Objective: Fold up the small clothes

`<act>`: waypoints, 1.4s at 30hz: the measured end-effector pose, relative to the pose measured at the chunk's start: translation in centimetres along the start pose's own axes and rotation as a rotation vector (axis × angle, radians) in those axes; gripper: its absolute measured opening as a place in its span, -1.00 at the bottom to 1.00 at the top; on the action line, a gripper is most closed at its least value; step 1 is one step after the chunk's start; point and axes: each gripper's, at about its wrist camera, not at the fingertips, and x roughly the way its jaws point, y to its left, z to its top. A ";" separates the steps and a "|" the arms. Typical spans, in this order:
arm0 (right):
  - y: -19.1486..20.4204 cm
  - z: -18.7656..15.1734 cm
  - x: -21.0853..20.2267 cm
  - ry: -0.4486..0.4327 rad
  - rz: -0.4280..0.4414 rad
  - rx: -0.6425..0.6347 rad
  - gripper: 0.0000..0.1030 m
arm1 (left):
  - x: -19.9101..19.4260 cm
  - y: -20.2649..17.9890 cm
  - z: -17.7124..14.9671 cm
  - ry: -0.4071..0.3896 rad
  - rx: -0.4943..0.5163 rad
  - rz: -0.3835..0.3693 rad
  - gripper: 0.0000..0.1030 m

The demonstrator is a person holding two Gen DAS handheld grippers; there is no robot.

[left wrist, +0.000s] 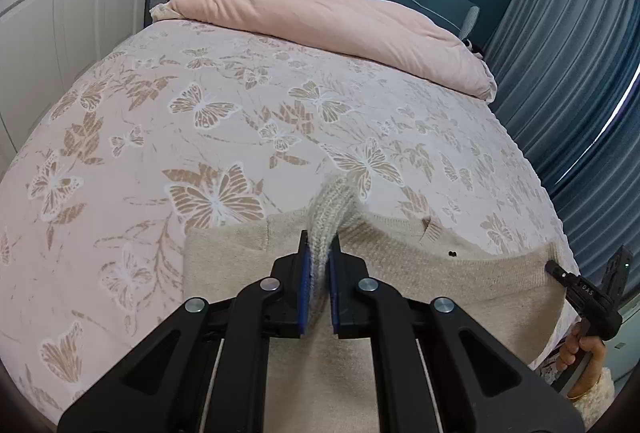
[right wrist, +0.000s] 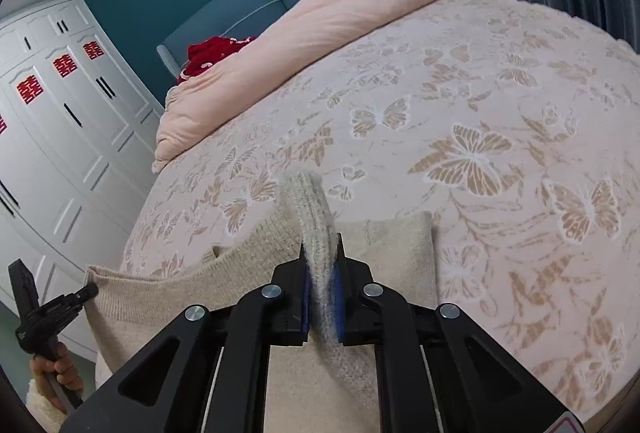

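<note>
The left claw [left wrist: 319, 253] is pinching one ribbed edge of the beige sweater [left wrist: 460, 273], and the right claw [right wrist: 322, 261] is clenching the opposite edge (both lifted). Its long axis is stretching between them, its body draping onto the bed [left wrist: 200, 93].

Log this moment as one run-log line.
left gripper: shut on beige knit sweater | right gripper: shut on sweater | sweater partly lifted off butterfly bedspread

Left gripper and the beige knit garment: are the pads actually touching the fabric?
Touching. The left wrist view shows the left gripper with both blue pads pressed on a bunched fold of the beige knit garment.
</note>
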 end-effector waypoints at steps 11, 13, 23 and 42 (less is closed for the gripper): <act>-5.5 1.0 12.2 0.188 -0.081 0.132 -0.72 | 11.7 2.9 3.1 0.119 -0.046 0.150 -0.79; -6.0 0.7 10.7 0.141 -0.102 0.168 -0.69 | 14.5 3.8 1.4 0.205 -0.023 0.227 -0.78; 2.4 -10.8 1.9 0.267 0.137 0.002 -0.59 | 3.8 0.2 -7.5 0.148 -0.035 0.120 -0.64; 2.9 -9.4 2.4 0.290 0.035 -0.090 -0.73 | 3.1 0.2 -10.1 0.190 -0.154 0.042 -0.71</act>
